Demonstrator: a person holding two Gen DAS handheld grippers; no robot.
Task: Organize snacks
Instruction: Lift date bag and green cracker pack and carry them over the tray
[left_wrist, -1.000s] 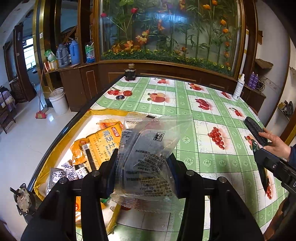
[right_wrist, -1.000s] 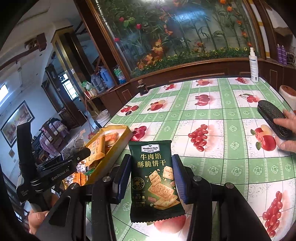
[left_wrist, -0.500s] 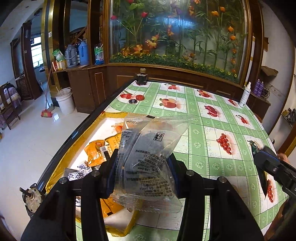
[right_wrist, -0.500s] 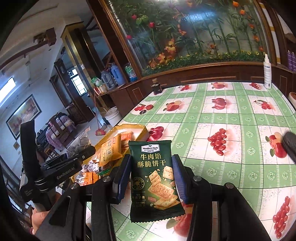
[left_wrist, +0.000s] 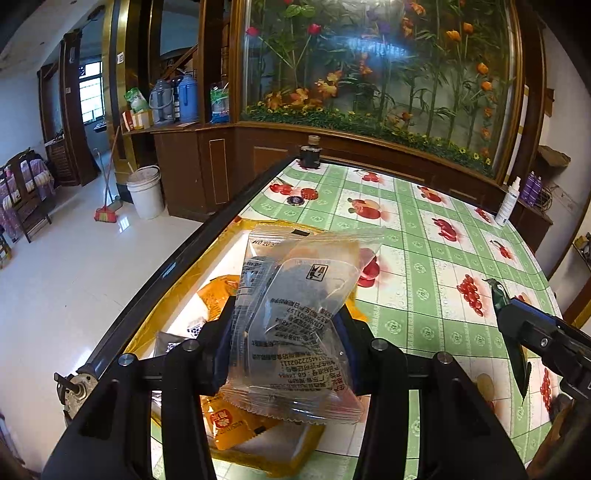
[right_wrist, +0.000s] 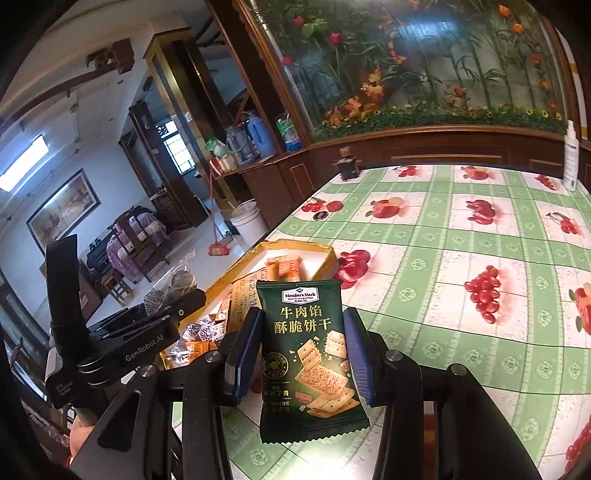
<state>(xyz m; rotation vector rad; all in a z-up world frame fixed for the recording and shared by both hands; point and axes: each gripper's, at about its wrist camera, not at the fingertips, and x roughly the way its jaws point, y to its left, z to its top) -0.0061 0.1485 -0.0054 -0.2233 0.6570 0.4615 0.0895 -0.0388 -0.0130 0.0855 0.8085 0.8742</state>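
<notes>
Left gripper (left_wrist: 286, 343) is clamping a clear snack packet (left_wrist: 295, 317) above the yellow box (left_wrist: 221, 236), right gripper (right_wrist: 301, 360) is pinching a dark green cracker packet (right_wrist: 308, 354) over the fruit-print tablecloth (right_wrist: 461, 266), beside that box

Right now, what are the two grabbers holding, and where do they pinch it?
The left gripper pinches a clear snack packet by its side edges; the right gripper pinches a dark green cracker packet the same way.

The left gripper (left_wrist: 288, 343) has its two blue pads squeezed on a clear packet (left_wrist: 295, 314). The right gripper (right_wrist: 303, 354) squeezes a green packet (right_wrist: 308, 358) (both point down a bit).
</notes>
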